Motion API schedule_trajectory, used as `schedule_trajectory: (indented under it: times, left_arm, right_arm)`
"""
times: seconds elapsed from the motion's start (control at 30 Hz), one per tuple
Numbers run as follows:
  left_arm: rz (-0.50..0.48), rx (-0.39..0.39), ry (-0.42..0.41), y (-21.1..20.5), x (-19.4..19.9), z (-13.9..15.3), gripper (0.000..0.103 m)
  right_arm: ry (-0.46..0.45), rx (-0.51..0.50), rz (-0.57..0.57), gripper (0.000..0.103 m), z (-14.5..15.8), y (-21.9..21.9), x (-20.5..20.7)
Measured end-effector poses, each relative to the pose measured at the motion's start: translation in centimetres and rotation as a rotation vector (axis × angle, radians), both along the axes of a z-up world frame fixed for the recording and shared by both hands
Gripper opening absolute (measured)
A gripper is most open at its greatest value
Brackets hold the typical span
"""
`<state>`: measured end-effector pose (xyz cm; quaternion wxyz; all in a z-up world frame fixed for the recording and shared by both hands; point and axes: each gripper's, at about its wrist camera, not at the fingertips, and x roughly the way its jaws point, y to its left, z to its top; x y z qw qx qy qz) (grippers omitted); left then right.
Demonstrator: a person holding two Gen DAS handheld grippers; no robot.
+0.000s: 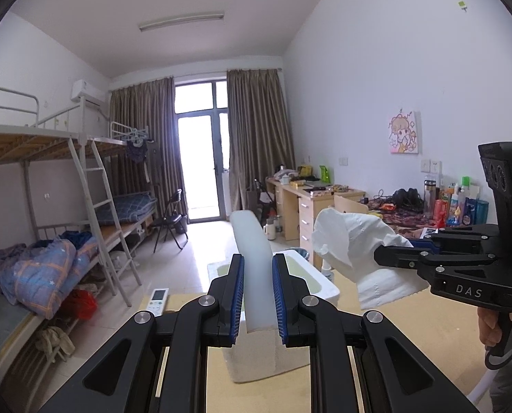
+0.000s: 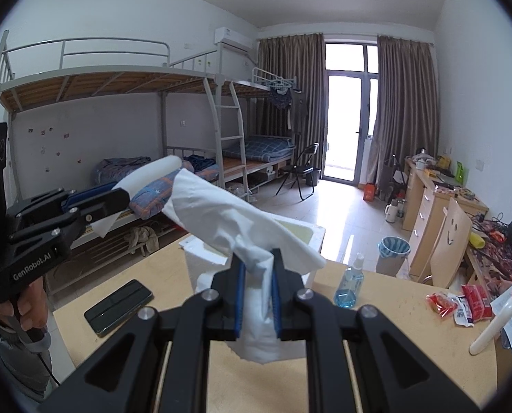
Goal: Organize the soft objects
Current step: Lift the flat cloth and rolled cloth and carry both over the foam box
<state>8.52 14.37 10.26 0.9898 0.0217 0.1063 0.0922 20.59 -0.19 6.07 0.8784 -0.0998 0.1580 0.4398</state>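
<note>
Two grippers (image 1: pixel 258 296) (image 2: pixel 258 296), two cloths (image 1: pixel 252 261) (image 2: pixel 242 220), one box (image 2: pixel 304 237).

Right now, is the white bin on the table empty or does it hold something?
Cannot tell. The white bin shows only its rim and a pale yellowish inner wall; the tissue in the right gripper hides its bottom.

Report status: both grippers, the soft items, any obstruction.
Left gripper shut on smooth white foam strip. Right gripper shut on crumpled white tissue sheet. Both held above white foam box. Nothing blocking.

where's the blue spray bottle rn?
Right wrist view, right of centre: spray bottle stands on the table, right of the white bin, left of the red packets.
</note>
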Motion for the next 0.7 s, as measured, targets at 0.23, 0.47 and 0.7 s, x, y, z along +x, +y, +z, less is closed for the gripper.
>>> schedule_trajectory:
  times: [0.23, 0.47, 0.7]
  left_arm:
    - [0.0, -0.011, 0.018, 1.3, 2.6, -0.1, 0.018]
    - [-0.026, -0.028, 0.037, 2.6, 5.4, 0.2, 0.017]
    - [-0.01, -0.029, 0.048, 3.6, 8.5, 0.2, 0.018]
  right_arm:
    - [0.005, -0.003, -0.007, 0.017, 0.2, 0.8, 1.5]
    - [0.021, -0.003, -0.028, 0.017, 0.7, 2.4, 3.8]
    - [0.011, -0.007, -0.046, 0.017, 0.8, 3.6, 5.3]
